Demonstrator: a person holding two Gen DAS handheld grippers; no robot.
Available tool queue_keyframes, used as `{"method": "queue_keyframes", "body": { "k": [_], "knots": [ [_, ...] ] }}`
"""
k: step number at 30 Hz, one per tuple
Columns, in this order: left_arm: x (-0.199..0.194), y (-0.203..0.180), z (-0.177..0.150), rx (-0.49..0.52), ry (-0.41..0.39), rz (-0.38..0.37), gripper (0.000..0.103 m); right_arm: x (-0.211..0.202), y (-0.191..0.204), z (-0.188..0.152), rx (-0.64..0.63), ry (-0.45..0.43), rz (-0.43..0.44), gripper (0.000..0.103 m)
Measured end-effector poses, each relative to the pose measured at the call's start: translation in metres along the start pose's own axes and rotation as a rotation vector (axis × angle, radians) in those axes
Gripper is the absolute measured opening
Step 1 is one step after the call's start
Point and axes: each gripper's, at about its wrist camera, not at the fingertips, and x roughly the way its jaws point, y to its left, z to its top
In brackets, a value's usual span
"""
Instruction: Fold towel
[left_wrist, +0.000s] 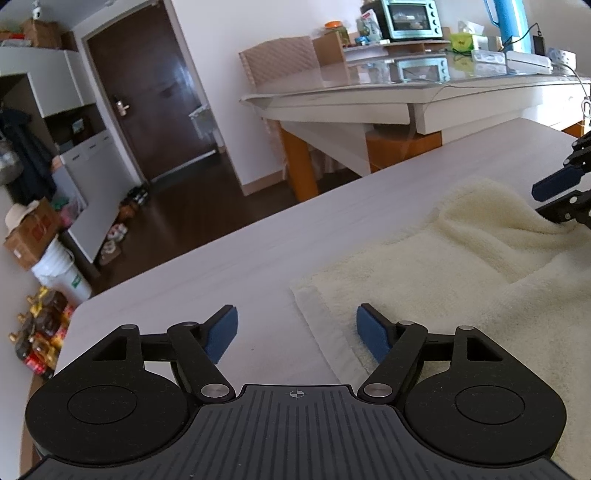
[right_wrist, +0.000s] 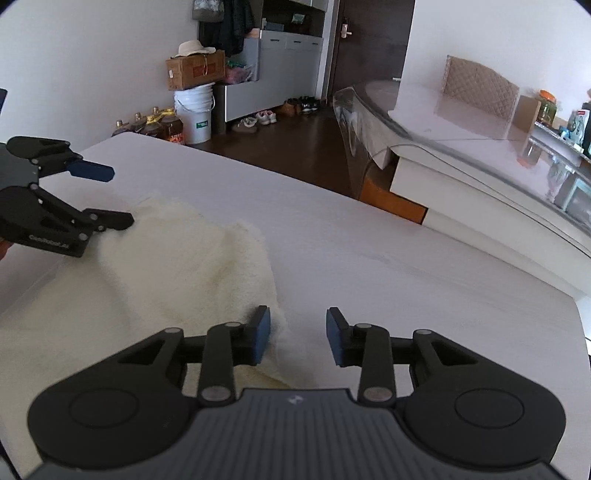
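A cream towel (left_wrist: 461, 266) lies on the pale table (left_wrist: 229, 266), partly doubled over with a raised fold toward the far side. My left gripper (left_wrist: 297, 334) is open, its jaws straddling the towel's near left corner edge, low over the table. In the right wrist view the towel (right_wrist: 177, 266) lies left of centre. My right gripper (right_wrist: 297, 338) is open at the towel's right edge, its left finger (right_wrist: 260, 338) over the cloth. The left gripper (right_wrist: 105, 195) shows at far left over the towel's other end. The right gripper (left_wrist: 550, 201) shows at the right edge of the left wrist view.
A glass-topped dining table (left_wrist: 406, 92) with a toaster oven (left_wrist: 410, 18) and a chair (left_wrist: 284, 62) stands beyond the table's far edge. Dark floor, a door (left_wrist: 144, 96), boxes, a white bucket (right_wrist: 194, 114) and bottles (right_wrist: 159, 125) lie beyond the table.
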Motion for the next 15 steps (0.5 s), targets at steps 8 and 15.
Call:
{"method": "queue_keyframes", "body": {
  "k": [8, 15],
  "knots": [
    [0.000, 0.000, 0.000, 0.000, -0.002, 0.004, 0.078, -0.003, 0.014, -0.002, -0.059, -0.007, 0.009, 0.043],
    [0.000, 0.000, 0.000, -0.002, -0.002, 0.004, 0.078, -0.004, 0.019, -0.004, -0.120, -0.022, -0.059, 0.030]
  ]
}}
